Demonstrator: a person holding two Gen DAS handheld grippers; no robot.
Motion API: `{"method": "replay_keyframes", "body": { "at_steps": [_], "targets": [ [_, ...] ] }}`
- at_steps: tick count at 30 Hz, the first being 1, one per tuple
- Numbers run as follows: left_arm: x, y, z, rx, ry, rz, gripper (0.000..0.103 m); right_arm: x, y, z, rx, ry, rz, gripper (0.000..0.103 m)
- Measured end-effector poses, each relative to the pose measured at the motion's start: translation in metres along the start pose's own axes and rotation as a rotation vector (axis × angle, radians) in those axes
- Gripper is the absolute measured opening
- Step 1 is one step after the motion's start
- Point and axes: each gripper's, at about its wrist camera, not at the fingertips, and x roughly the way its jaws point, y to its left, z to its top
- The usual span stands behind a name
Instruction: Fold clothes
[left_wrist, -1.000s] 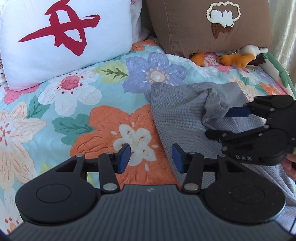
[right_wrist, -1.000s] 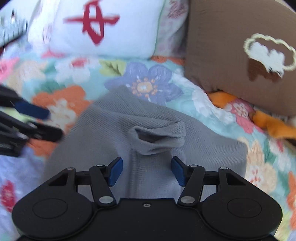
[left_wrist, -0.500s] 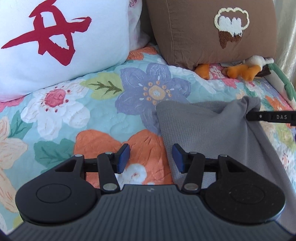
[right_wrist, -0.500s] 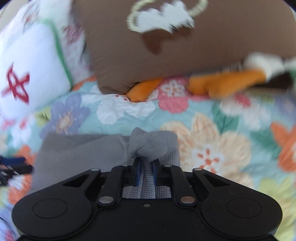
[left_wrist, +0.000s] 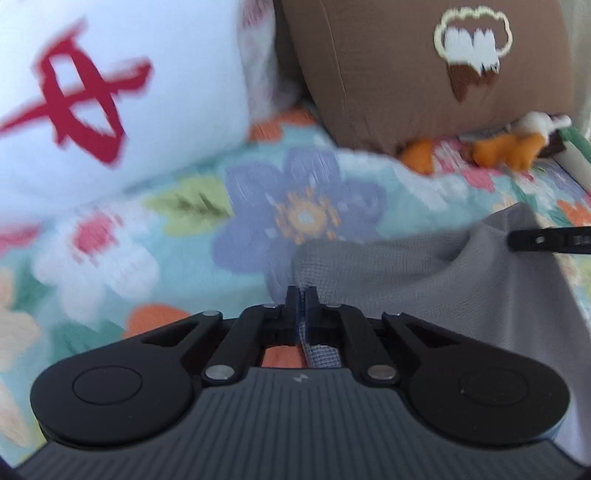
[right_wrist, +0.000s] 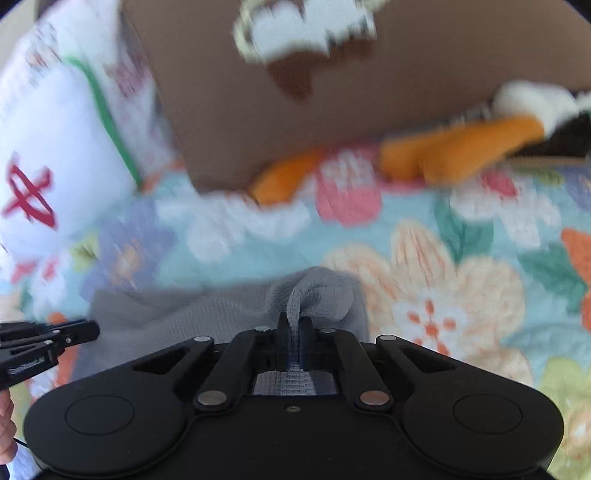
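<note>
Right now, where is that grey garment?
The grey garment lies on the floral quilt below the brown pillow, pinched by the left gripper and right gripper.

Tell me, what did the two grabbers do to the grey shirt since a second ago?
Both closed on it. The left gripper slid over and pinched the grey shirt at its near-left corner; the right gripper swung to the other corner and clamped a bunched fold. The pillows and flowered quilt stayed put.
</note>
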Motion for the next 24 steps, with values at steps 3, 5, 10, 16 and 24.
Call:
{"method": "replay_keyframes", "body": {
  "at_steps": [3,5,10,16,24],
  "targets": [
    [-0.028,-0.003,0.010,0.004,-0.172,0.008,0.002,-0.030,0.001,0.001,-0.074,-0.186,0.068,0.005],
    [-0.010,-0.004,0.015,0.051,-0.072,0.058,0.006,-0.025,-0.011,0.005,-0.025,-0.151,0.037,0.008],
    [0.016,0.011,-0.002,0.020,0.086,0.218,0.039,-0.003,-0.037,0.000,0.071,0.053,-0.125,0.031],
    [-0.033,0.039,-0.030,-0.241,0.112,0.018,0.054,-0.076,-0.034,-0.024,0.118,0.032,-0.018,0.046],
    [-0.129,0.010,-0.064,0.042,0.020,0.095,0.064,-0.188,-0.001,-0.073,0.091,0.024,0.181,0.061]
  ]
}}
